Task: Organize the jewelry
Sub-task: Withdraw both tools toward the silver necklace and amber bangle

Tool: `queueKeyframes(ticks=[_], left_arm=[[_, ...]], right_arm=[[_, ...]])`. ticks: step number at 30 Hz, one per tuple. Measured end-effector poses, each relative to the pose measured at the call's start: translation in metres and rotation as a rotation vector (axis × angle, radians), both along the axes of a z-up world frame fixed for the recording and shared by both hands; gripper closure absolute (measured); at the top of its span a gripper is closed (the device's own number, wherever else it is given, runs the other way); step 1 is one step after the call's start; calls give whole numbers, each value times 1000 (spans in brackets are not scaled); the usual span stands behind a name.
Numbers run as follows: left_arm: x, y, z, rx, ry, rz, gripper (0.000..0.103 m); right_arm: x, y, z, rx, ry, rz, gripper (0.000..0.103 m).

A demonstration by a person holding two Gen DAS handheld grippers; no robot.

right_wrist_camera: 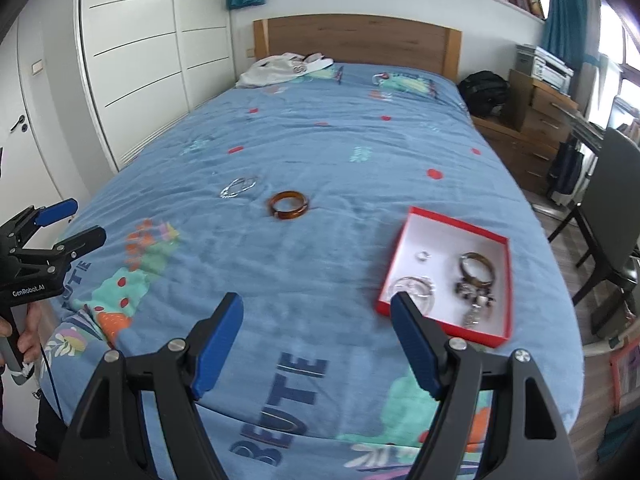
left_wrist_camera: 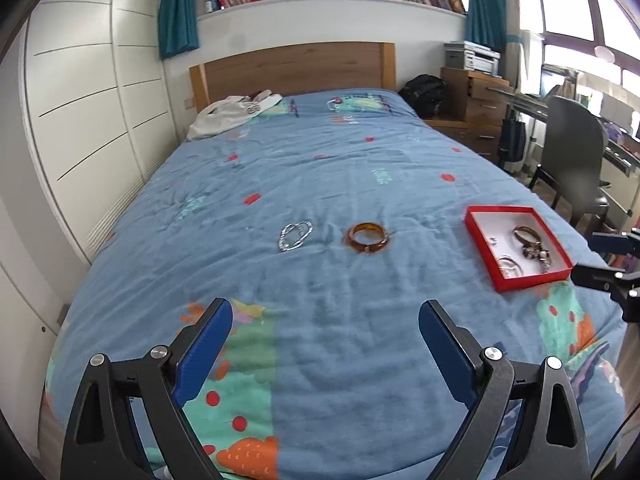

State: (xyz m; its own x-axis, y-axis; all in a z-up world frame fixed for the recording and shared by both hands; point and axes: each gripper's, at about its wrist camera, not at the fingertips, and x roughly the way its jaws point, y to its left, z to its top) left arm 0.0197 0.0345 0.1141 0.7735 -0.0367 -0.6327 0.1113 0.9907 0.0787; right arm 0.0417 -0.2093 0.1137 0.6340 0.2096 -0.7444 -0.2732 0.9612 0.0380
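An amber bangle [left_wrist_camera: 368, 237] [right_wrist_camera: 289, 205] lies on the blue bedspread, with a silver chain bracelet [left_wrist_camera: 295, 236] [right_wrist_camera: 239, 186] to its left. A red box [left_wrist_camera: 480, 216] [right_wrist_camera: 404, 240] with a white inside sits to the right and holds a brown bangle [left_wrist_camera: 527, 233] [right_wrist_camera: 477, 267], a clear ring-shaped piece [right_wrist_camera: 412, 286], a small silver piece [right_wrist_camera: 423, 255] and a beaded charm cluster [right_wrist_camera: 476, 300]. My left gripper [left_wrist_camera: 325, 312] [right_wrist_camera: 70, 220] hangs open and empty, short of the loose pieces. My right gripper [right_wrist_camera: 318, 308] [left_wrist_camera: 592, 258] is open and empty near the box's front left corner.
White clothing [left_wrist_camera: 232, 114] lies by the wooden headboard [left_wrist_camera: 292, 66]. White wardrobe doors [left_wrist_camera: 88, 92] run along the left side. A black bag [left_wrist_camera: 424, 92], wooden drawers [left_wrist_camera: 472, 100] and a dark chair [left_wrist_camera: 572, 152] stand to the right of the bed.
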Motion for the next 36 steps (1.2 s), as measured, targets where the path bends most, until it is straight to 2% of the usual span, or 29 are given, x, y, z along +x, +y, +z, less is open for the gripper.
queueKeyframes(ticks=[7,12,20,23,29,36], left_arm=[[25,13,-20,3,59,20,10],[53,18,-36,11,96,27,10],[120,27,-73,12,162,33,9],[153,34,-93,-15,186,34,8],[216,50,-123,-54,210,43,7],[276,57,-147,-49,226,46,7]], right_arm=[[24,17,-26,47,55,14,28],[56,25,-41,59,76,17,28],[121,38,-75,93,118,-1,28],[149,45,-92,102,133,-2,28],[205,62,-124,123,146,-11,28],[257,76,-152,155,162,-18,28]])
